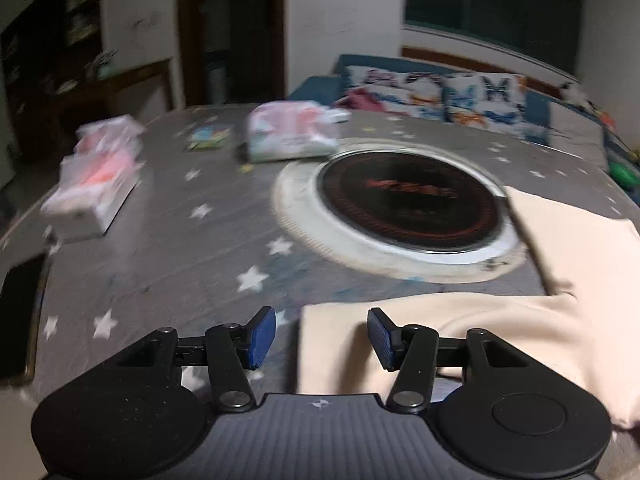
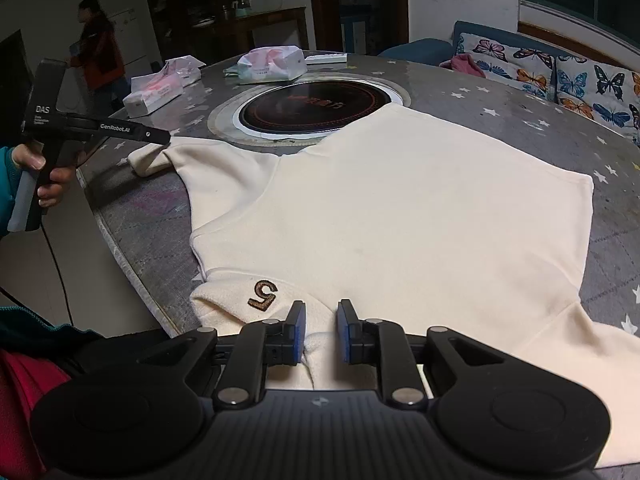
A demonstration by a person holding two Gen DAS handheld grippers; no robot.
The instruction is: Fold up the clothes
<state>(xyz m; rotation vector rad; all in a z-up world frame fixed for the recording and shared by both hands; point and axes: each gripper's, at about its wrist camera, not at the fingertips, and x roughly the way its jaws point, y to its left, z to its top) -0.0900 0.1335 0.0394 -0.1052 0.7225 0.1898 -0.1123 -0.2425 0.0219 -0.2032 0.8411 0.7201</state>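
Here left hand-held gripper [image 1: 322, 338] apart, empty | right hand-held gripper [image 2: 321, 332] pinching garment [image 2: 400, 208] | left view blurred

We found the whole left wrist view smeared by motion, so the tissue packs [image 1: 96, 184] beyond the round cooktop [image 1: 408, 204] showed no readable print. The cream garment [image 1: 580, 264] right of that cooktop ran off the picture's edge. In the right wrist view the garment's near hem was hidden under the right gripper [image 2: 321, 332], and whether the fingers [image 2: 298, 332] pinched cloth we could not tell.
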